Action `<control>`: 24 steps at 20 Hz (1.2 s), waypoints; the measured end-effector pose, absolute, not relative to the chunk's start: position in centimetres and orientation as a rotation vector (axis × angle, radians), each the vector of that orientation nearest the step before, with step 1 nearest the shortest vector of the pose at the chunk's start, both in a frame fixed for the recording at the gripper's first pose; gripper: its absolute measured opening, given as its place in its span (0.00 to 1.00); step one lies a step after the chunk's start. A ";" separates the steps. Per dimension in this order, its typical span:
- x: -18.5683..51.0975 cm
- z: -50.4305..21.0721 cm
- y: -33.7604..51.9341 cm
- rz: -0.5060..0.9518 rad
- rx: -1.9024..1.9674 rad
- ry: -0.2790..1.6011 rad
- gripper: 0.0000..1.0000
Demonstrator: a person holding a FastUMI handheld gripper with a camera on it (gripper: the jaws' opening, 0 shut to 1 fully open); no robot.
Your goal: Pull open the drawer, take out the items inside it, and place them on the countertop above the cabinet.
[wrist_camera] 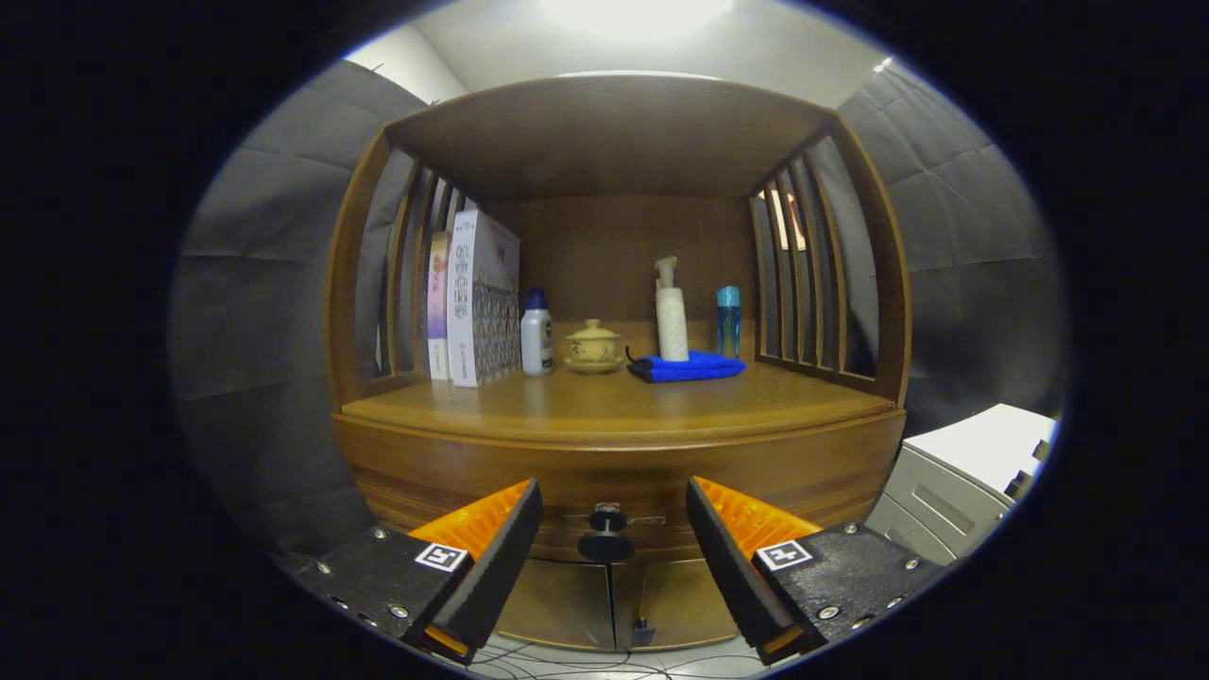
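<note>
A wooden cabinet stands ahead, its drawer front (614, 472) closed flat under the countertop (614, 401). A dark round knob (605, 538) sticks out from the drawer's middle. My gripper (614, 515) is open, with the knob in the gap between the two fingers and a little beyond their tips; neither finger touches it. The drawer's contents are hidden.
On the countertop stand boxes (482, 297) at the left, a small white bottle (536, 333), a lidded cup on a saucer (593, 346), a pump bottle (671, 312) on a blue cloth (688, 366) and a blue bottle (728, 321). Slatted sides and a top shelf enclose it. A white-grey unit (963, 472) stands at the right. Cupboard doors (614, 600) are below.
</note>
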State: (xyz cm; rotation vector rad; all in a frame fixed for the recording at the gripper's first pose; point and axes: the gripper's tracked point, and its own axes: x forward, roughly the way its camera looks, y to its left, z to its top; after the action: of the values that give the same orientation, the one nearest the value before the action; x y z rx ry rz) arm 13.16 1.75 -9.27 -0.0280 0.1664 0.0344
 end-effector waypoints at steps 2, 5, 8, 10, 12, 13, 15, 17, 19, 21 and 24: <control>13.8 -10.9 1.9 0.040 -0.033 0.199 0.95; 14.4 -13.1 2.4 0.059 -0.048 0.241 0.92; 15.0 -14.7 2.5 0.066 -0.047 0.286 0.82; 15.4 -15.1 2.3 0.056 -0.029 0.308 0.73; 16.2 -15.1 2.0 0.049 -0.002 0.308 0.63; 16.2 -15.2 2.4 0.054 0.016 0.314 0.60; 16.0 -15.2 2.2 0.055 0.021 0.318 0.49; 16.1 -15.2 2.2 0.060 0.013 0.322 0.44; 15.7 -15.2 2.2 0.059 0.013 0.329 0.40; 15.0 -15.1 2.1 0.056 0.004 0.320 0.40; 13.3 -15.0 2.1 0.054 -0.024 0.294 0.40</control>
State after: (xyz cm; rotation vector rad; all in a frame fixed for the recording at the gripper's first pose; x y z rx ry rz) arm 13.34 2.12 -15.02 -0.0238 0.2945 0.0536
